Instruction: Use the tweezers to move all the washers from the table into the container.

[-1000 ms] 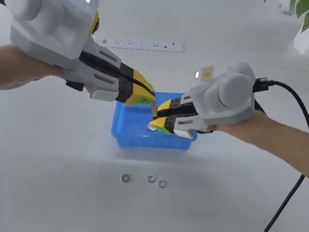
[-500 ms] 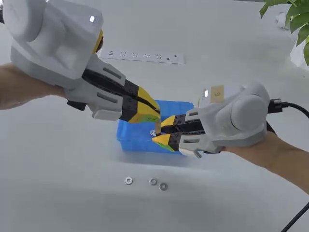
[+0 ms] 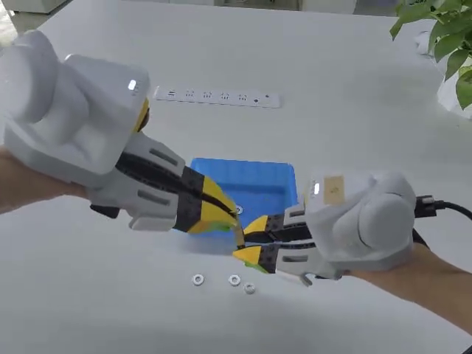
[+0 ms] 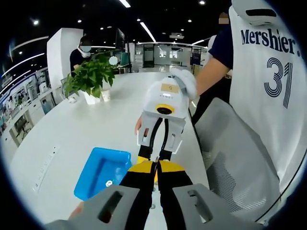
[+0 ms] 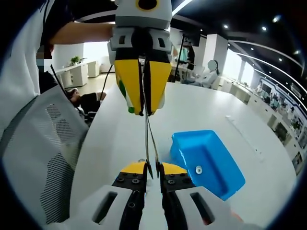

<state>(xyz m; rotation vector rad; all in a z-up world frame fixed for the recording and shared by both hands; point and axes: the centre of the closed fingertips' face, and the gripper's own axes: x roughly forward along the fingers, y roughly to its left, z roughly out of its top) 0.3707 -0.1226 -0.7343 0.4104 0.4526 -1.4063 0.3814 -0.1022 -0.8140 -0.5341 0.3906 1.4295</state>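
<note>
A: Which step?
B: Between picks, I judge: three washers point(image 3: 234, 279) lie on the table point(image 3: 354, 110) at six o'clock from the container point(image 3: 254, 177). Left gripper point(image 3: 226, 214) clamps the tweezers point(image 5: 147, 139); right gripper point(image 3: 243, 248) pinches their legs (tips look bare).
A: Next?
B: Lower the tips onto one of them. The right gripper view shows a washer point(image 5: 198, 169) inside the container; the head view, those outside.

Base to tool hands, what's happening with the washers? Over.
Left tool shut on tweezers; right tool pinching their tips. Three washers on table, one in container. Nothing blocking them.
</note>
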